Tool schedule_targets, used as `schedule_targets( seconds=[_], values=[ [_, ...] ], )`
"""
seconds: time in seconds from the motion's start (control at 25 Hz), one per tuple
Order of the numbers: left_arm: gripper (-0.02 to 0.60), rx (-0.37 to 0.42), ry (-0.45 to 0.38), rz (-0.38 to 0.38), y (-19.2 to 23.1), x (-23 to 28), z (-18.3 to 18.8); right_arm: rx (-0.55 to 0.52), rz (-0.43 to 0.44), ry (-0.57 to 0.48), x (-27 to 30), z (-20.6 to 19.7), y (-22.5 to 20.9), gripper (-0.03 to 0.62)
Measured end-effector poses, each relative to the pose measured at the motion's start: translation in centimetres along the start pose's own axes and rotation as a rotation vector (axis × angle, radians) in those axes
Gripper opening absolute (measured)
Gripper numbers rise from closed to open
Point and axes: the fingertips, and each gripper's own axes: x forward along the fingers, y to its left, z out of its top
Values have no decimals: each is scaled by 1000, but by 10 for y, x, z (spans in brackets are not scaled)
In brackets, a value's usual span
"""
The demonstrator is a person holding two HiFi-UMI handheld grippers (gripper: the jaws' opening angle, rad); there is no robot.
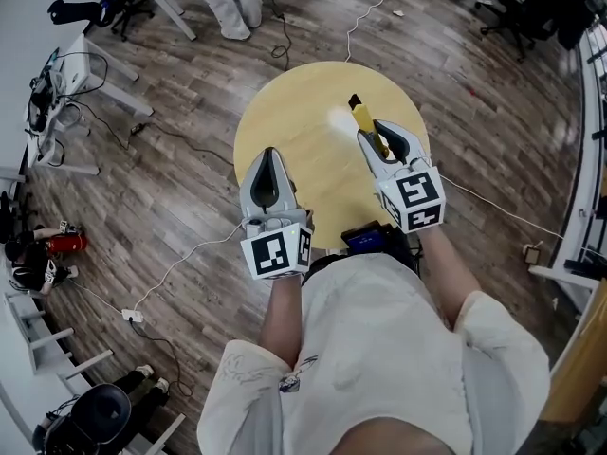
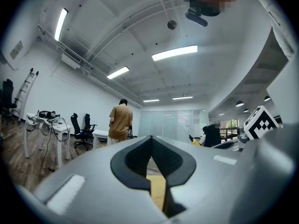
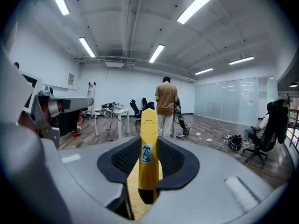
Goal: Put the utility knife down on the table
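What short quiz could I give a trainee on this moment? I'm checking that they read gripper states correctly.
1. Fill in: the left gripper has its jaws ___, with nothing between them.
2. True or false: the utility knife already lies released on the table.
3. The utility knife is clamped by: A) the left gripper B) the right gripper C) neither.

Key: 1 shut; 2 false; 3 B.
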Motion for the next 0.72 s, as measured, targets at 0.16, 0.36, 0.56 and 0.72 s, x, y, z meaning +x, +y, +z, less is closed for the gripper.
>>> schedule_targets(
  seconds=[0.16,0.36,0.56,0.72],
  values=[
    [15,0,2,4,-1,-1,0,1,3,34,5,-11,1,120],
    [15,2,8,15,-1,-4,3,2,20,87,12,-24,4,120],
    [15,5,11,17,0,-6,3,3,25,130,21,-37,6,120],
    [15,7,11,18,0,-6,2,8,29,169,29,-54,6,120]
  ],
)
